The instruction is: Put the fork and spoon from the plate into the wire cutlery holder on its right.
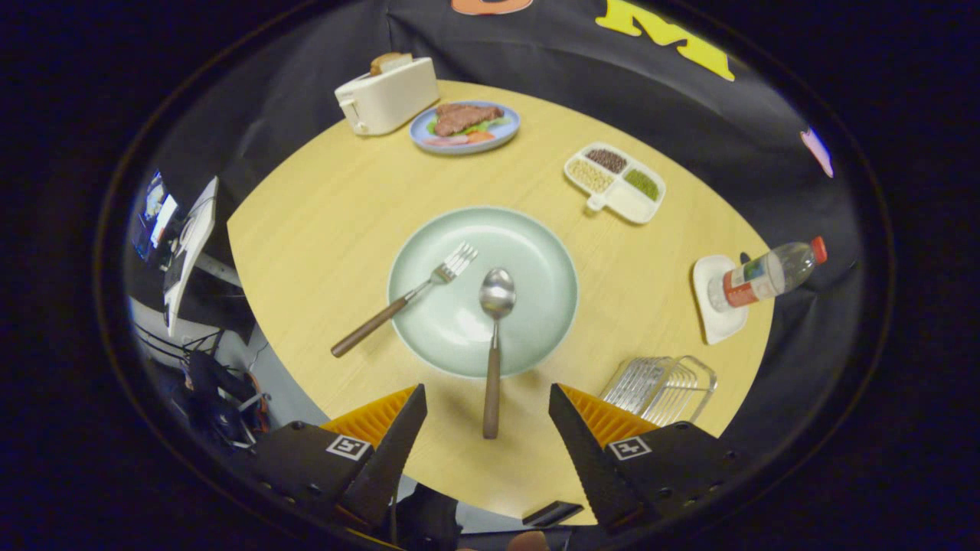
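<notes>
A pale green plate [536,252] sits in the middle of the round wooden table [321,222]. A fork [406,300] lies across the plate's left rim, its brown handle out on the table. A spoon [494,348] rests with its bowl on the plate and its brown handle pointing toward me, past the near rim. My gripper [487,398] hovers open above the table's near edge, and the spoon's handle end lies between the fingertips, below them. The wire cutlery holder [664,386] stands just right of the right finger [582,436].
At the far side stand a white toaster [388,96] and a blue plate of food [465,126]. A white divided dish of grains [616,181] is beyond the plate to the right. A plastic bottle [766,274] stands on a white coaster [716,306] behind the holder.
</notes>
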The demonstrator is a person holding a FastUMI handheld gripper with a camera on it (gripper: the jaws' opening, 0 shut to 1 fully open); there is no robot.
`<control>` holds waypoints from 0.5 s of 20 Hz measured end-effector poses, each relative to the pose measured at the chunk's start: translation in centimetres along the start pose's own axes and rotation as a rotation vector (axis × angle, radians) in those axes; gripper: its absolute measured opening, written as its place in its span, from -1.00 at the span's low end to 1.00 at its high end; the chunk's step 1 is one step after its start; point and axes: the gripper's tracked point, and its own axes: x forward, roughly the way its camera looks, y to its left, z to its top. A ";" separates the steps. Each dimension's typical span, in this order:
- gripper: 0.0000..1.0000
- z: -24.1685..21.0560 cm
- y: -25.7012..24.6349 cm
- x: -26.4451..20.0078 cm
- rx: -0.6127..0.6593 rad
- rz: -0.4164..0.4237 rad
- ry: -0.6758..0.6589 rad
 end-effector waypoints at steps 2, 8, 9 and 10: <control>0.92 -0.7 -0.1 1.6 0.015 0.005 0.053; 0.61 -1.9 -0.3 4.8 0.038 0.011 0.162; 0.48 -1.9 -0.3 4.9 0.042 0.020 0.176; 0.39 -2.3 -0.2 5.6 0.045 0.024 0.192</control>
